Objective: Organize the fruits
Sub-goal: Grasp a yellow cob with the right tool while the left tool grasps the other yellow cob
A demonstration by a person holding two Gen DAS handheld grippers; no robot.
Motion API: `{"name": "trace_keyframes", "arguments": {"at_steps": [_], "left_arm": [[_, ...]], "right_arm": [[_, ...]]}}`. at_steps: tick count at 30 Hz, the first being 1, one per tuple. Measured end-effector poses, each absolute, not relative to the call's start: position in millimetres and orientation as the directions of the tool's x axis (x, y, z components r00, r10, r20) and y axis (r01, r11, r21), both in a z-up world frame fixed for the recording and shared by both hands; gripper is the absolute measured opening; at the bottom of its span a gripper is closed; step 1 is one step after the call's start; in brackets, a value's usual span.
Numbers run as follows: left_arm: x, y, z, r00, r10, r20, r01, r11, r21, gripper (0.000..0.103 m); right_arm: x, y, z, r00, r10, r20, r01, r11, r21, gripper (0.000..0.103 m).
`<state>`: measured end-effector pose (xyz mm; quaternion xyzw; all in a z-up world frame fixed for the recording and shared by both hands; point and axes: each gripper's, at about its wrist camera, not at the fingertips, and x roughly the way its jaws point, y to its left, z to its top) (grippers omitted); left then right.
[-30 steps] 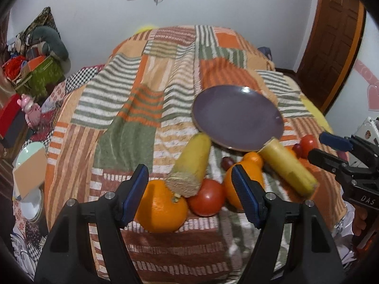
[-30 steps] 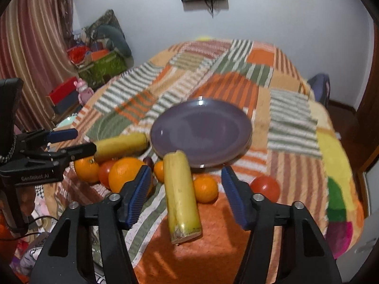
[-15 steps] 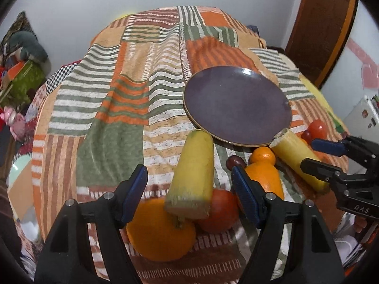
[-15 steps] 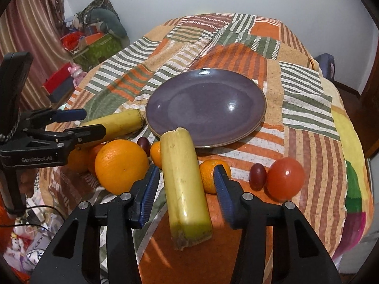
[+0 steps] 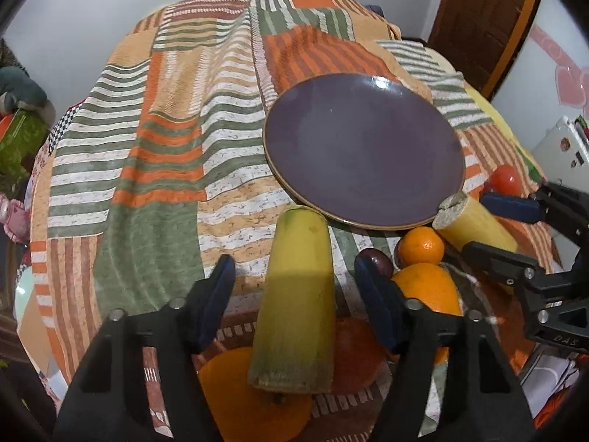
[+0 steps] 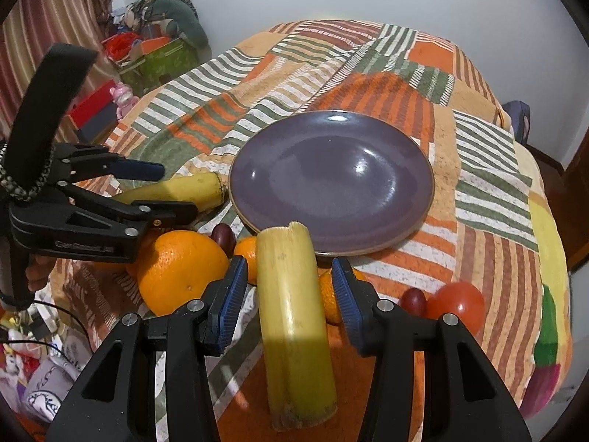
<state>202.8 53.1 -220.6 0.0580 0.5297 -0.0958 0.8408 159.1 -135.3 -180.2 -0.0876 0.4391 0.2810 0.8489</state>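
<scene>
Left claw (image 5: pixel 294 276) gapes wide, pads either side of a banana (image 5: pixel 298 294) without touching. Right claw (image 6: pixel 289 291) likewise straddles the other banana (image 6: pixel 291 324), whose tip meets the plate (image 6: pixel 331 180) on the bed (image 6: pixel 493 221).

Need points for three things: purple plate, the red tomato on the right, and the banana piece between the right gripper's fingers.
purple plate (image 6: pixel 405 243), right wrist view, near rim at lower right.
red tomato (image 6: pixel 458 304), right wrist view, middle of its skin.
banana piece (image 6: pixel 292 313), right wrist view, mid-length of its yellow peel.
</scene>
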Motion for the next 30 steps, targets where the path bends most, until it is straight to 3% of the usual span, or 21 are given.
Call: {"name": "trace_keyframes", "arguments": {"at_steps": [3, 6, 17, 30], "left_arm": [[207, 54, -227, 0.393, -0.123, -0.911, 0.223, 0.974, -0.035, 0.05], [210, 56, -230, 0.382, -0.141, -0.913, 0.212, 0.975, -0.062, 0.04], [207, 63, -222, 0.402, -0.157, -0.902, 0.187, 0.978, -0.087, 0.039], [183, 65, -174, 0.51, -0.156, -0.846, 0.181, 0.981, -0.072, 0.039]], "right_arm": [[162, -134, -182, 0.451, 0.408, -0.794, -0.562, 0.821, 0.103, 0.044], [164, -132, -183, 0.451, 0.407, -0.794, -0.564, 0.82, 0.099, 0.034], [163, -137, -177, 0.454, 0.444, -0.773, -0.552, 0.821, 0.147, 0.033], [155, -156, -147, 0.523, 0.485, -0.701, -0.518, 0.834, 0.19, 0.033]]}}
